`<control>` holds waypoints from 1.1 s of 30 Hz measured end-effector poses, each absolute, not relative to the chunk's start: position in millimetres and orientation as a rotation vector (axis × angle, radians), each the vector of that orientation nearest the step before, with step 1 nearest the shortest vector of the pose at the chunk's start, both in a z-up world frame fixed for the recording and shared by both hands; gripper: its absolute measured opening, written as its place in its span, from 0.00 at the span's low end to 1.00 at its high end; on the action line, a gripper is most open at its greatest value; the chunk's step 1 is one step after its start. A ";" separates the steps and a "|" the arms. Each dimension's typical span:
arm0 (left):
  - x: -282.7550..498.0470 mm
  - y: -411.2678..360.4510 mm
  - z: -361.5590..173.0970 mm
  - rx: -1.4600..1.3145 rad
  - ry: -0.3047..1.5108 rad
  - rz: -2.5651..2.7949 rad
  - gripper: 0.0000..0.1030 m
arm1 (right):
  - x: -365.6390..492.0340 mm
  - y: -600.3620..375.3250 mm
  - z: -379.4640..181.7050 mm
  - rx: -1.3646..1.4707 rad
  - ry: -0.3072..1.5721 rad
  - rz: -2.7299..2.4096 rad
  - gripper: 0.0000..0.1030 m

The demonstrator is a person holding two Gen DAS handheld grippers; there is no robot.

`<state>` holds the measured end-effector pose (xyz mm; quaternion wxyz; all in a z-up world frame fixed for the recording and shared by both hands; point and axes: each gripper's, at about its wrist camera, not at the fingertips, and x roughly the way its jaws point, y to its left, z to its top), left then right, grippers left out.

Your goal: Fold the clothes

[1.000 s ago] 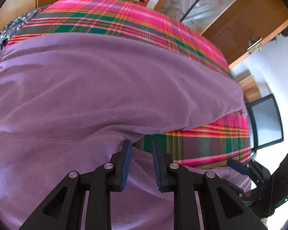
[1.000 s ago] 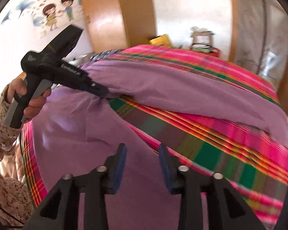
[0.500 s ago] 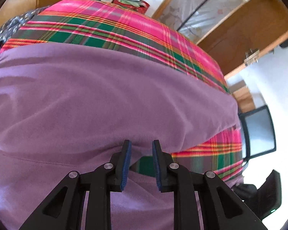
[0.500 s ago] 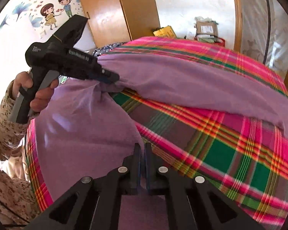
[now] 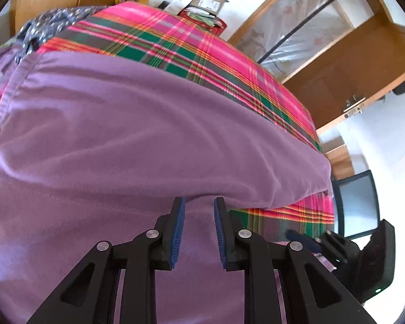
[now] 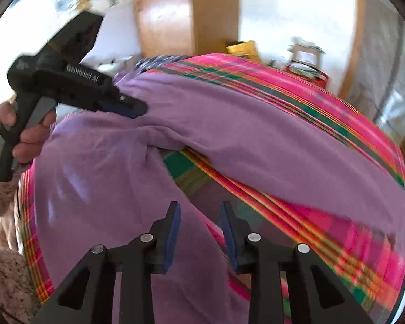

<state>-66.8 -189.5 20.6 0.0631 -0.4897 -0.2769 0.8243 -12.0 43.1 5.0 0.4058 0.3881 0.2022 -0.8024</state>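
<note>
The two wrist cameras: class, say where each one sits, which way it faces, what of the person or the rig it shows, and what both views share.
Left wrist: sits behind the left gripper, looks down across the purple garment; the right gripper shows low right.
Right wrist: sits behind the right gripper, its jaws opening, over the garment's near part; the left hand and a speckled sleeve show.
Shared: garment, plaid cover, cardboard box.

Purple garment [image 5: 137, 145]: soft matt knit cloth, visible stitched seam. Plaid bedcover [image 5: 191, 51]: woven cloth, matt. Left gripper [image 5: 198, 210]: matt black plastic, 2 ribbed blue pads, bright metal pins. Wardrobe [image 6: 175, 13]: smooth, lightly glossy wood. Box [image 5: 209, 0] beyond the bed's far edge: cardboard.
</note>
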 end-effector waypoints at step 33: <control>-27.8 -304.4 18.3 -1.349 -1.141 2.711 0.21 | -41.3 7.3 -13.2 1.161 0.317 -2.021 0.05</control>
